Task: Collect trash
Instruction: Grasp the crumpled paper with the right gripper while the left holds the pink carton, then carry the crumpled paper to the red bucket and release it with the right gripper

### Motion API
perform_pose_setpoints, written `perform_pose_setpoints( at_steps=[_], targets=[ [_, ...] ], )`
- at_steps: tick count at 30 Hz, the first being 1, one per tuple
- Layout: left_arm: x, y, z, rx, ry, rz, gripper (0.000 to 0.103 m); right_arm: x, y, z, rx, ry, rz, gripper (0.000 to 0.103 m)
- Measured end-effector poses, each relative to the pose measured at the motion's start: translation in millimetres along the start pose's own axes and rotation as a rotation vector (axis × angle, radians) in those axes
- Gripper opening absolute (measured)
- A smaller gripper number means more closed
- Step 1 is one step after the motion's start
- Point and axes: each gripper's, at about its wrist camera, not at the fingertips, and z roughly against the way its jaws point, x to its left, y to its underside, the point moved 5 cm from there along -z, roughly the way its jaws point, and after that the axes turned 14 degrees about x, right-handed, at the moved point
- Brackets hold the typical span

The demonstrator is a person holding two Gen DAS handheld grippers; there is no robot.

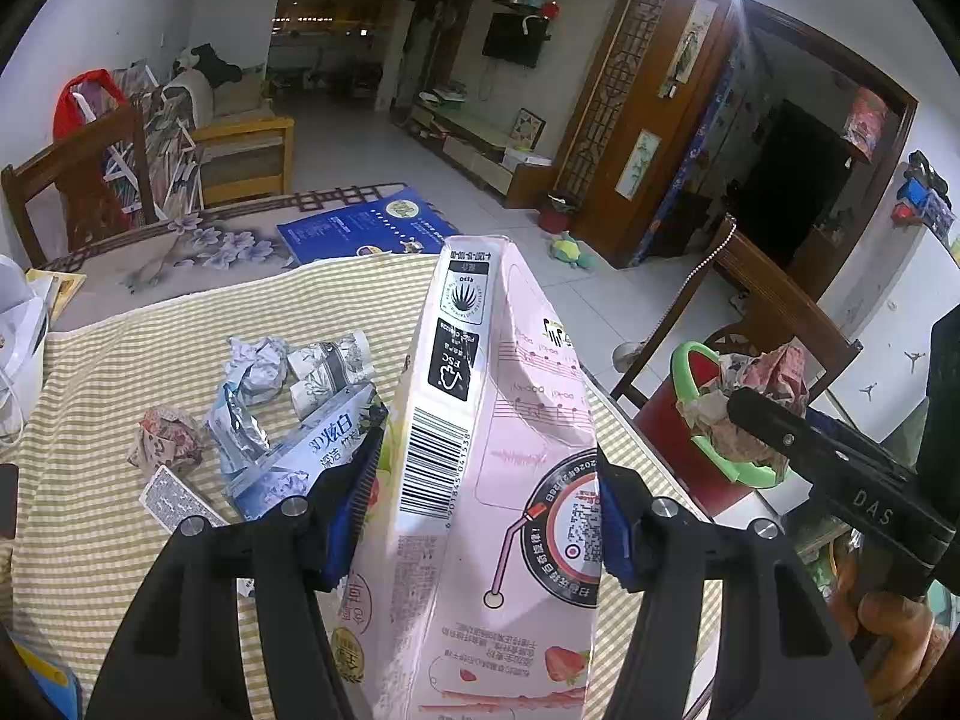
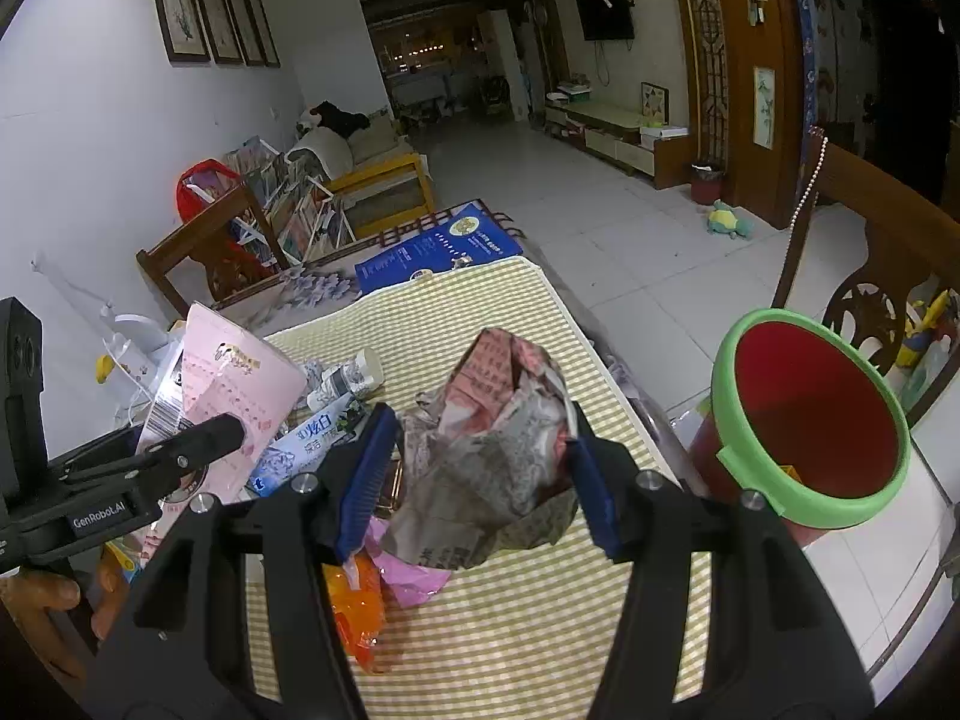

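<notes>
**Both hands loaded, bin is next**

So I've got the left gripper (image 1: 486, 516) clamped on a pink milk carton (image 1: 480, 420), filling the middle of the left wrist view. The right gripper (image 2: 480, 480) is squeezing a crumpled newspaper wad (image 2: 492, 450), dead centre of its own view. Both loads look lifted clear of the striped tablecloth (image 2: 540, 630).

The red bin with the green rim (image 2: 810, 420) sits at the right edge of the right view, mouth open. I reckon this is the carry step: swing each load over that rim, then let go.

More trash waits at mid-left of the left view: paper balls (image 1: 258, 360), a toothpaste box (image 1: 318, 438), a foil wrapper (image 1: 234, 426).

Hard to tell: the carton blocks the table behind it, its bottom is cut off, and something orange (image 2: 360, 606) under my right gripper is unclear.
</notes>
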Motion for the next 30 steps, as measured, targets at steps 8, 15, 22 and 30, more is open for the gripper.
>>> perform_pose_setpoints(
  at_steps=[8,15,22,30],
  targets=[
    [-6.6,0.2,-2.7,0.009,-0.002,-0.012,0.059,-3.6,2.6,5.4,-0.009,0.018,-0.006,0.056],
    [-12.7,-1.7,-6.6,0.014,0.002,-0.022,0.059,-7.6,3.7,9.1,-0.010,0.030,-0.020,0.056],
    [-20.9,-3.5,-11.4,0.022,0.005,-0.038,0.059,-18.9,6.2,12.2,-0.015,0.045,-0.038,0.056],
    [-35.0,-7.1,-19.3,0.030,0.015,-0.061,0.059,-31.9,7.8,13.4,-0.014,0.061,-0.063,0.057]
  ],
)
